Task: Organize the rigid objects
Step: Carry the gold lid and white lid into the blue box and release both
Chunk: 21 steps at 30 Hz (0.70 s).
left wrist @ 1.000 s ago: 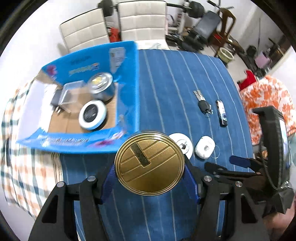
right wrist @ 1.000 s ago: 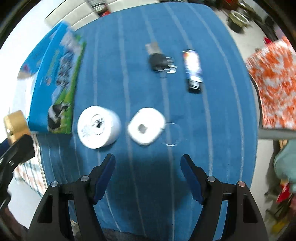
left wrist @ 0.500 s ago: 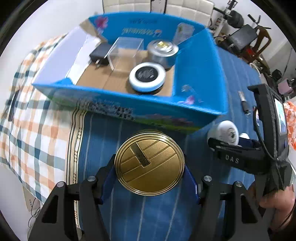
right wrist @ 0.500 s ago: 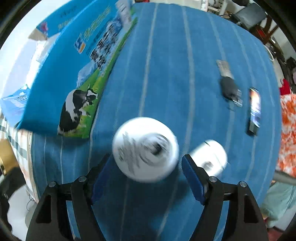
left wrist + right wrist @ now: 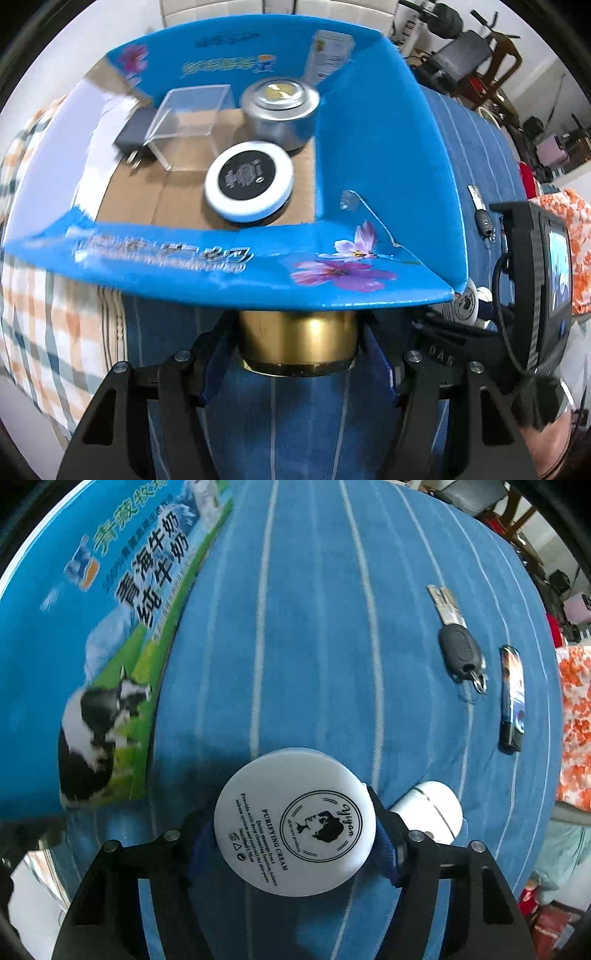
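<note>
My left gripper (image 5: 297,350) is shut on a gold round tin (image 5: 297,339), held just below the near flap of the blue cardboard box (image 5: 384,155). Inside the box lie a white-rimmed black tin (image 5: 249,181), a silver tin (image 5: 279,107), a clear plastic case (image 5: 188,122) and a dark charger (image 5: 131,134). My right gripper (image 5: 295,834) is shut on a white cream jar (image 5: 295,819) above the blue cloth, beside the box's outer wall (image 5: 92,635). A white earbud case (image 5: 430,812) lies just right of the jar.
A black key with metal keys (image 5: 458,650) and a dark lighter-like stick (image 5: 511,701) lie on the striped blue cloth (image 5: 314,627) to the right. A checked cloth (image 5: 33,332) lies left of the box. The right gripper's body (image 5: 535,288) shows in the left wrist view.
The left gripper has carried the gold tin from over the cloth up to the box's near flap. The right gripper has closed on the white cream jar.
</note>
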Each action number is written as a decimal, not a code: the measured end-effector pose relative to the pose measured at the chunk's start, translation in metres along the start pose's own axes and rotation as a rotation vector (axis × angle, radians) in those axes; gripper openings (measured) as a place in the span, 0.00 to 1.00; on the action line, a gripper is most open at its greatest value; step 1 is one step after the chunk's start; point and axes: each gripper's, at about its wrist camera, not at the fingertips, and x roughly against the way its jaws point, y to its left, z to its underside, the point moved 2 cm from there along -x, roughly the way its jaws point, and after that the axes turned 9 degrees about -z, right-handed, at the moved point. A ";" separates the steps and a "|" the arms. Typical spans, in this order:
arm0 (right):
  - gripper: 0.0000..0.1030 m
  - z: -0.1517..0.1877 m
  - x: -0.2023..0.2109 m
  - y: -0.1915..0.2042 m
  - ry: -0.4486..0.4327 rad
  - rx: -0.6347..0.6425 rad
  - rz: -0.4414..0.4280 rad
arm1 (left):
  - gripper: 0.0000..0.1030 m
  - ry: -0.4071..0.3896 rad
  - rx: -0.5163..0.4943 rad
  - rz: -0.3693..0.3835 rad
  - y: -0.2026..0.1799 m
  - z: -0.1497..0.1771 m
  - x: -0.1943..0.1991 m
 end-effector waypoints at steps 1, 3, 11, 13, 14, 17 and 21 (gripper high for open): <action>0.69 0.000 0.003 -0.005 0.000 -0.005 0.000 | 0.61 0.007 -0.003 0.008 -0.002 -0.002 -0.001; 0.69 -0.002 0.005 -0.011 -0.004 -0.021 0.002 | 0.61 0.029 0.000 0.035 -0.004 -0.004 -0.006; 0.69 0.035 0.030 -0.034 -0.055 -0.091 0.005 | 0.61 0.031 -0.080 0.055 -0.005 -0.001 0.009; 0.69 0.042 0.044 -0.033 -0.079 -0.089 0.017 | 0.61 0.017 -0.097 0.062 0.001 0.003 0.022; 0.69 0.049 0.055 -0.029 -0.095 -0.086 0.019 | 0.61 0.005 -0.108 0.062 0.004 0.005 0.030; 0.69 0.060 0.083 -0.022 -0.138 -0.084 0.018 | 0.61 -0.026 -0.142 0.074 0.016 0.009 0.053; 0.69 0.073 0.128 -0.010 -0.205 -0.076 0.012 | 0.61 -0.087 -0.160 0.094 0.026 0.001 0.088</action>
